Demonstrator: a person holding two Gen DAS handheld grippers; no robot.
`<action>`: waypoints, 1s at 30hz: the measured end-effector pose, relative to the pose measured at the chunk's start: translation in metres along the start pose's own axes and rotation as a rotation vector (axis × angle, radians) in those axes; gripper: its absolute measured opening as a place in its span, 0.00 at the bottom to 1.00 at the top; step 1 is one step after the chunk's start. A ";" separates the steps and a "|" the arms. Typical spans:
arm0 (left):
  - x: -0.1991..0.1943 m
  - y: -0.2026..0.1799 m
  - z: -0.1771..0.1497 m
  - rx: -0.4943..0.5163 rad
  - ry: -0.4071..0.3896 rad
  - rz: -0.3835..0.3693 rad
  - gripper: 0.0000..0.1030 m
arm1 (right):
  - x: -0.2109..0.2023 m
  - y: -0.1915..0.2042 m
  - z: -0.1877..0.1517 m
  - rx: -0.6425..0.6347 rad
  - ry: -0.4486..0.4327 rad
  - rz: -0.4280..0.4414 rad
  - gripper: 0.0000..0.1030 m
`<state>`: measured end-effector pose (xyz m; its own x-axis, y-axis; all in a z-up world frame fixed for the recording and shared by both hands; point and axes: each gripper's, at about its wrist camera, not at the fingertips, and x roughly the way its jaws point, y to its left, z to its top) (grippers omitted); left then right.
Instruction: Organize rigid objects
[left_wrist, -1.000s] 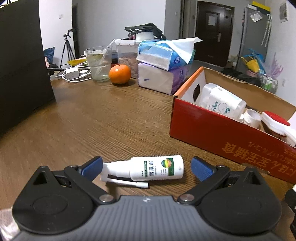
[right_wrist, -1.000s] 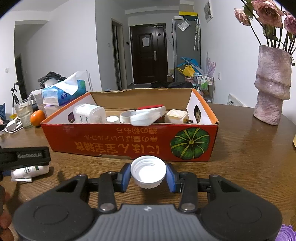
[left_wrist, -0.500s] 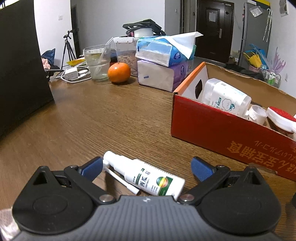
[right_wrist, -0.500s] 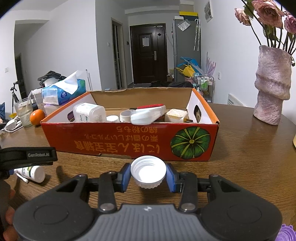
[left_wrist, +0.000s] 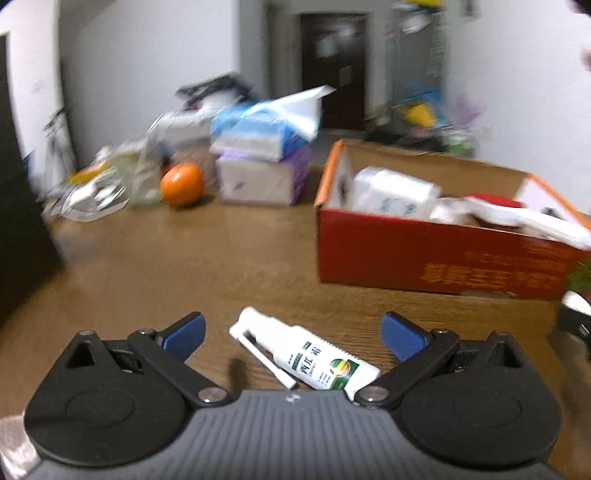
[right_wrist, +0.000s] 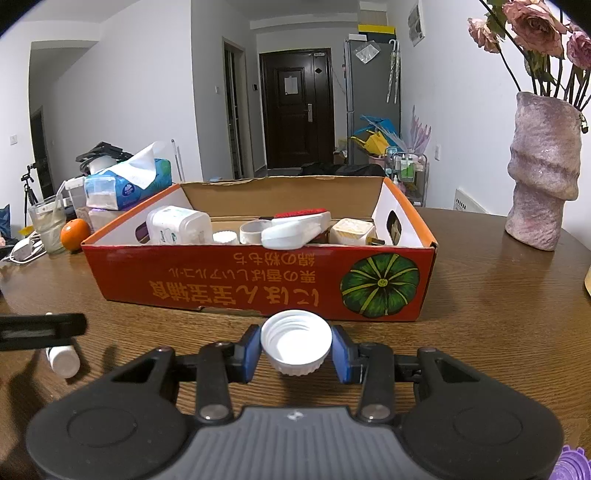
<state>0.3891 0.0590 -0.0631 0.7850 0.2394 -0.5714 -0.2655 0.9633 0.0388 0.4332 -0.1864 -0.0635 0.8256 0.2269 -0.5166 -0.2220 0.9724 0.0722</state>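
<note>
A white spray bottle lies on the wooden table between the open fingers of my left gripper, nozzle pointing away and left; the jaws stand wide and do not touch it. It also shows at the left of the right wrist view, under the left gripper's finger. My right gripper is shut on a white screw cap, held low just in front of the red cardboard box. The box holds several white containers and a red-topped item.
An orange, stacked tissue packs, a glass and cables stand at the back left. A pink vase with roses stands at the right. A dark panel rises at the far left.
The left gripper has swung right toward the box, and the view is blurred. The spray bottle now lies more lengthwise between its fingers. The right gripper and cap have not moved.
</note>
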 end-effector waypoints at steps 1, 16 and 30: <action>-0.004 0.004 -0.001 0.027 -0.017 -0.028 1.00 | -0.001 0.000 0.000 0.000 -0.004 -0.004 0.38; -0.005 0.023 -0.013 0.328 -0.056 -0.348 1.00 | -0.037 0.008 -0.025 0.038 -0.035 -0.075 0.38; 0.024 0.030 -0.009 0.367 0.008 -0.390 1.00 | -0.042 0.025 -0.036 0.037 -0.017 -0.110 0.38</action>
<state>0.3950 0.0921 -0.0828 0.7817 -0.1448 -0.6066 0.2595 0.9600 0.1053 0.3742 -0.1741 -0.0702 0.8528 0.1188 -0.5086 -0.1103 0.9928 0.0470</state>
